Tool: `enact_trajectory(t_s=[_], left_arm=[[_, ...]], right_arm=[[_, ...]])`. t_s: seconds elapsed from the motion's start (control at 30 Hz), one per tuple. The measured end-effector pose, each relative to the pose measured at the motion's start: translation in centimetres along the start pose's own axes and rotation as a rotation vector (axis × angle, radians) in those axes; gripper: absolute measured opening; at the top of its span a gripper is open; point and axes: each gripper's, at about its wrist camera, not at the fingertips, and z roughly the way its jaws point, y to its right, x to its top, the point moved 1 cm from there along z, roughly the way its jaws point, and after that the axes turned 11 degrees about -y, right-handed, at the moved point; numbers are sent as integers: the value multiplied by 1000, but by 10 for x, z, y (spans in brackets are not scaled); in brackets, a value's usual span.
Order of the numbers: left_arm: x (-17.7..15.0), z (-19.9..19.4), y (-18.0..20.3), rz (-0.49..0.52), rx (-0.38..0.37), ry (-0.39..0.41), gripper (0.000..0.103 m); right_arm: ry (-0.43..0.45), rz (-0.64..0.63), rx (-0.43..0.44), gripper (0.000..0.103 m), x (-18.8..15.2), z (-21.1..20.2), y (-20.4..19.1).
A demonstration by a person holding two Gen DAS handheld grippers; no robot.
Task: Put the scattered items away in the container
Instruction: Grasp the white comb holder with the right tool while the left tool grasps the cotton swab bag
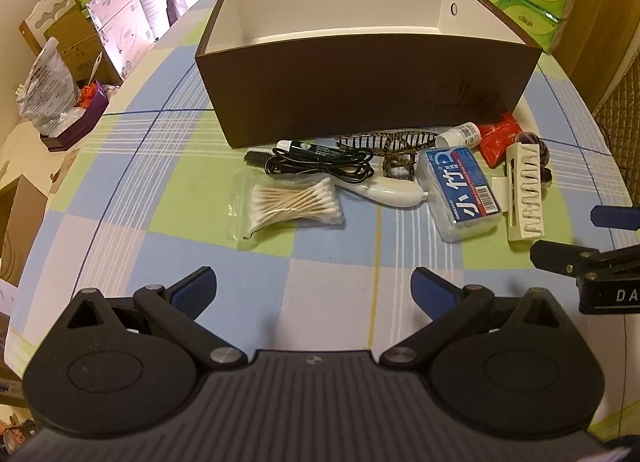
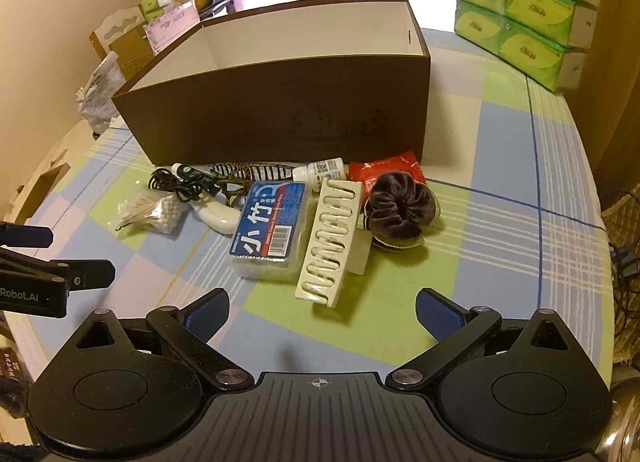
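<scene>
We log a brown box (image 1: 360,89), open-topped with a white interior, standing on the checked bench (image 1: 168,165). Scattered just in front of it: bagged swabs (image 1: 294,203), a black cable (image 1: 320,167) lying over a white handle (image 1: 390,191), a dark tube (image 1: 310,149), a striped hair clip (image 1: 384,139), a blue floss box (image 2: 272,229), a white slotted clip (image 2: 330,244), a small white bottle (image 2: 320,171), a red packet (image 2: 384,169) and a dark scrunchie (image 2: 400,209). Our left claw (image 1: 314,288) and right claw (image 2: 322,310) both hover above the bench's near edge, spread wide, holding nothing. Green tissue packs (image 2: 524,5) are stacked at the far right.
</scene>
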Motion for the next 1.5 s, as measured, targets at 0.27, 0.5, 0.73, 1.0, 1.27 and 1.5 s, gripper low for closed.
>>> enact_trajectory(t_s=[0.27, 0.5, 0.73, 1.0, 1.27, 1.5], left_arm=[[7, 12, -2, 18, -2, 5, 102], [16, 22, -5, 36, -2, 9, 102], [23, 31, -5, 53, 0, 12, 102], [28, 40, -8, 58, 5, 9, 102], [30, 48, -9, 60, -10, 8, 102], [37, 58, -12, 48, -32, 28, 102]], right_arm=[[6, 29, -13, 78, 10, 15, 6], [15, 31, -31, 59, 19, 25, 5], [17, 39, -52, 41, 28, 34, 4], [0, 20, -85, 31, 28, 44, 4], [-8, 9, -84, 31, 25, 43, 6], [-38, 41, -81, 31, 20, 44, 16]])
